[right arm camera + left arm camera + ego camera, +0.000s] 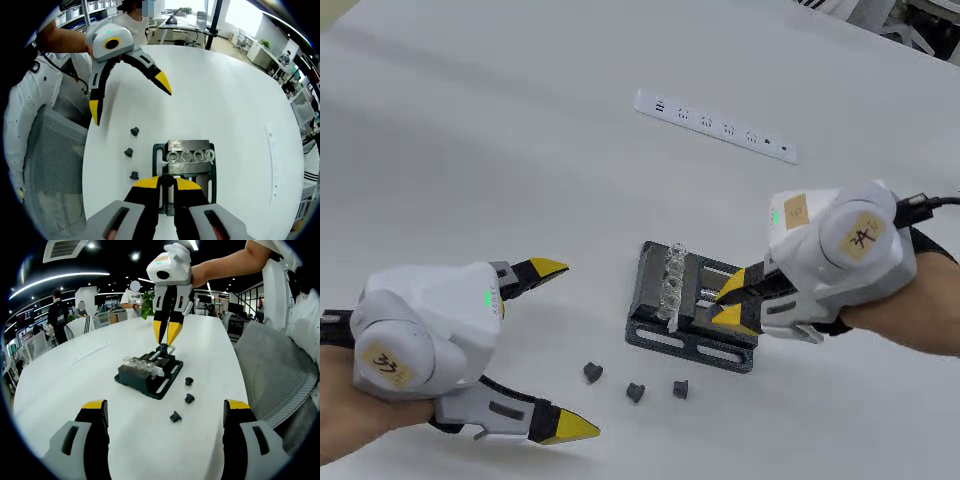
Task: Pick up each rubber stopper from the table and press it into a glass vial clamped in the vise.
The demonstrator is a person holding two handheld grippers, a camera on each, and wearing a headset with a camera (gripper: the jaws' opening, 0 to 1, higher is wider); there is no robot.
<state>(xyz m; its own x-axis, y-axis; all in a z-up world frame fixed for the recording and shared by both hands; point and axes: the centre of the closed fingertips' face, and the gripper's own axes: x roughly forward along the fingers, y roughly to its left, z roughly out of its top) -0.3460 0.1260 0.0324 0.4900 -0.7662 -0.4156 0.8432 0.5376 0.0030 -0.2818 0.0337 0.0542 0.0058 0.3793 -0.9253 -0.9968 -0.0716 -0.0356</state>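
Three small black rubber stoppers (592, 373) (635, 392) (680, 389) lie loose on the white table, just in front of the black vise (690, 345). A row of several clear glass vials (672, 280) stands clamped in it. My right gripper (729, 300) reaches in from the right, its yellow tips shut on the vise's round black screw knob (166, 180). My left gripper (562, 347) hovers at the lower left, open wide and holding nothing. In the left gripper view the stoppers (189, 398) and the vise (150, 385) lie ahead between its jaws.
A white power strip (715, 125) lies on the table beyond the vise. A grey mesh chair (280, 370) stands at the table's edge. People and desks are in the room behind.
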